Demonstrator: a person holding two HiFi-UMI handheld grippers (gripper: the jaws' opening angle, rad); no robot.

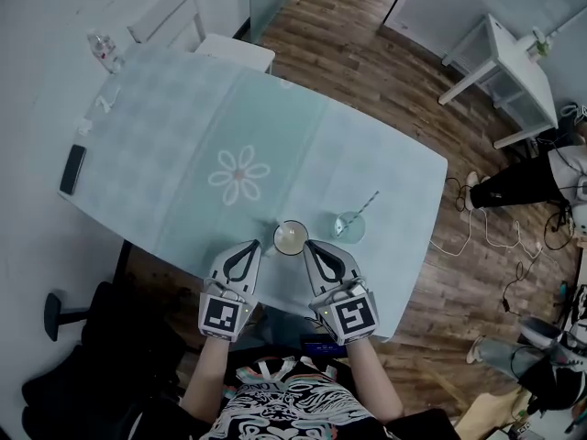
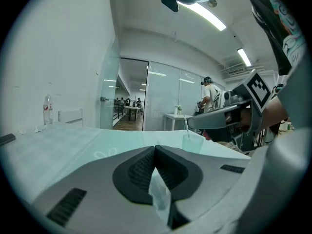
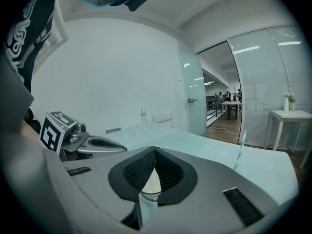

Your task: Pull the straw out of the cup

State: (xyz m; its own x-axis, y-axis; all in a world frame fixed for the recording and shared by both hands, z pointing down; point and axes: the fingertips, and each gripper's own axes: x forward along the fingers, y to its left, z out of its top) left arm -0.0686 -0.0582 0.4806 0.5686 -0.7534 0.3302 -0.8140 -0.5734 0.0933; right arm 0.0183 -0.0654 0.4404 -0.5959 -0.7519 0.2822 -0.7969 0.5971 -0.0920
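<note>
Left gripper (image 1: 251, 246) and right gripper (image 1: 310, 246) both closed, empty. Straw (image 1: 368, 204) leans in teal cup (image 1: 349, 226), just beyond the right. Open right, pinch straw high, draw along its lean.

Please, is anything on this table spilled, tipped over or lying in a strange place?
Nothing stands out. The teal cup and the pale cup beside it both stand upright on the tablecloth, and no spill is visible. The straw only leans sideways in the teal cup, as straws do.
</note>
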